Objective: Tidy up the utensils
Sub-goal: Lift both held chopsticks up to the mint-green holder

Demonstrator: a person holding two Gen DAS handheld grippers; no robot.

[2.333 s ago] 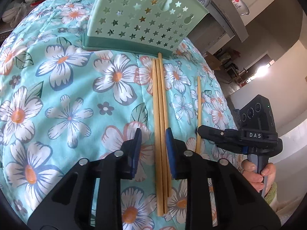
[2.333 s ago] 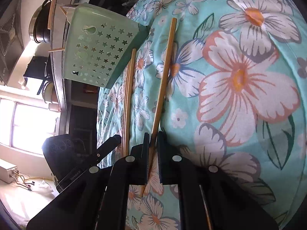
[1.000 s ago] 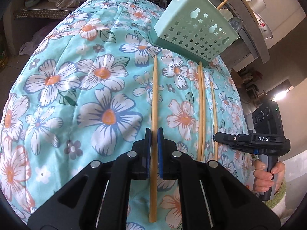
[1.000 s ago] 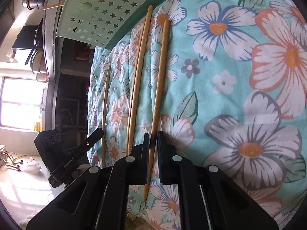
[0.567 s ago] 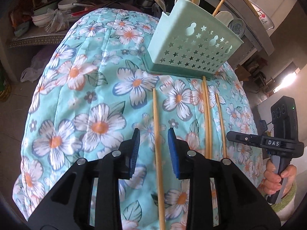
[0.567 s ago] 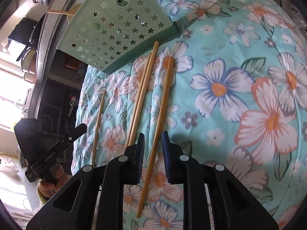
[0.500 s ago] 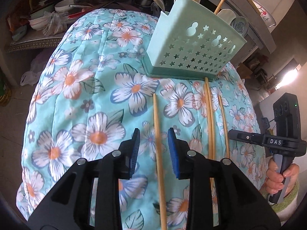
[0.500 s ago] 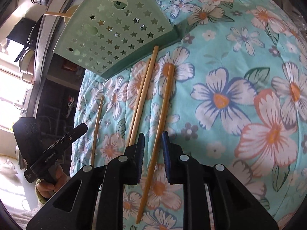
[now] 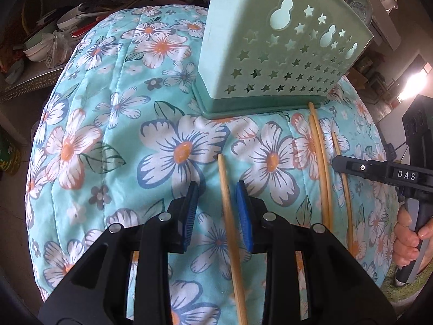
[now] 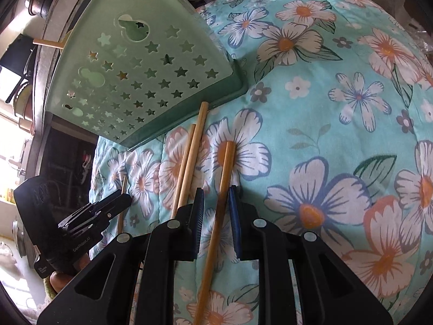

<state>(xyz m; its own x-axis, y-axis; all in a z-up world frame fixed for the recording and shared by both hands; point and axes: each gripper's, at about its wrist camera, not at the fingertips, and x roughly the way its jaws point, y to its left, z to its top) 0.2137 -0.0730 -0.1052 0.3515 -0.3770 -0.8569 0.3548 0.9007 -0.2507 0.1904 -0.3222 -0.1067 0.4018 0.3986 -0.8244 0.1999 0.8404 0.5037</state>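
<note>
You have four wooden chopsticks [image 9: 231, 233] lying flat on the floral cloth, one apart from the others, before an upright star-punched green utensil basket [image 9: 281, 51].

A quilted cloth [image 9: 113, 113] in pale turquoise, printed with white and orange flowers and green leaves, covers the rounded surface that fills most of both views. To its left, a low shelf [image 9: 29, 81] holds stacked bowls [image 9: 35, 51] and a clear plastic bag. Behind, a long counter edge [image 10: 40, 54] carries a dark pot [image 10: 33, 2] and a patterned plate [image 9: 358, 6]. Strong daylight comes through a window [image 10: 10, 135], and another bright opening [image 9: 416, 78] glares beyond pale walls.
</note>
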